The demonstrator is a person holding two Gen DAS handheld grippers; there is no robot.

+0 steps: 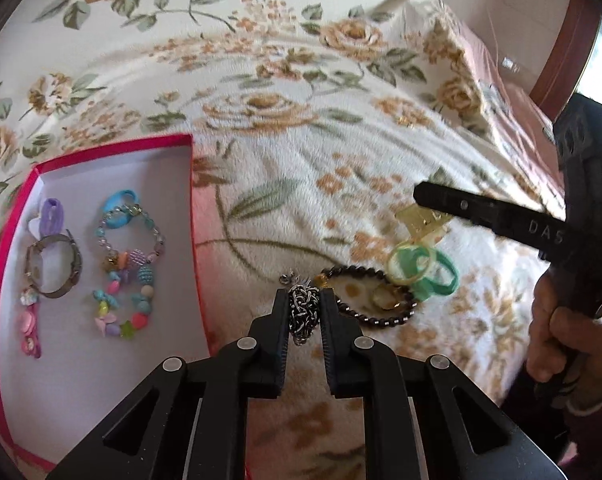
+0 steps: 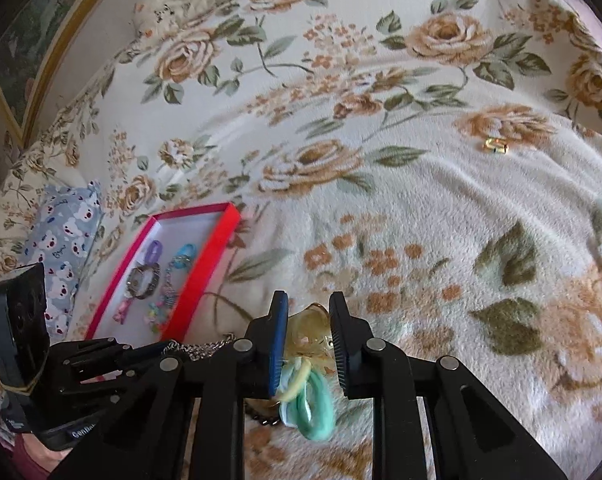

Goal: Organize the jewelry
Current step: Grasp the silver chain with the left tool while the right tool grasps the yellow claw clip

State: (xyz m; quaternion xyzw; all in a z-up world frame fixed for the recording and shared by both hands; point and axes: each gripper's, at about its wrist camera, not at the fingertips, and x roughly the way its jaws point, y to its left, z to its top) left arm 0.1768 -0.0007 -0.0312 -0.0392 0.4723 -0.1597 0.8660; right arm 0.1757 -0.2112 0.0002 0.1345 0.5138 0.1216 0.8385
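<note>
Across the bed we see a cream floral blanket (image 1: 301, 128) filling both views. From the right wrist alone we make out a framed picture (image 2: 33, 52) on the wall at far left, a blue bear-print pillow (image 2: 67, 236) beside the box, and a small gold piece (image 2: 496, 146) lying well apart on the blanket. Only the left wrist shows the person's hand (image 1: 561, 332) gripping the right tool's handle.

The pink box (image 1: 117, 148) lies left of the grippers (its white floor carries a watch (image 1: 55, 266), beaded bracelets (image 1: 131, 268) and small coloured rings).

Our left gripper (image 1: 304, 308) has its fingers closed on a bunched silver chain (image 1: 303, 306), just right of the box's wall. Touching the blanket beside it lies a dark beaded bracelet (image 1: 375, 300).

Our right gripper (image 2: 308, 340) holds a yellow translucent clip (image 2: 311, 334) between its fingers, with pale yellow and mint green hair ties (image 2: 309, 408) hanging below; the left view shows the clip (image 1: 421, 220) pinched under that gripper's tip (image 1: 421, 196), above the dark bracelet.
</note>
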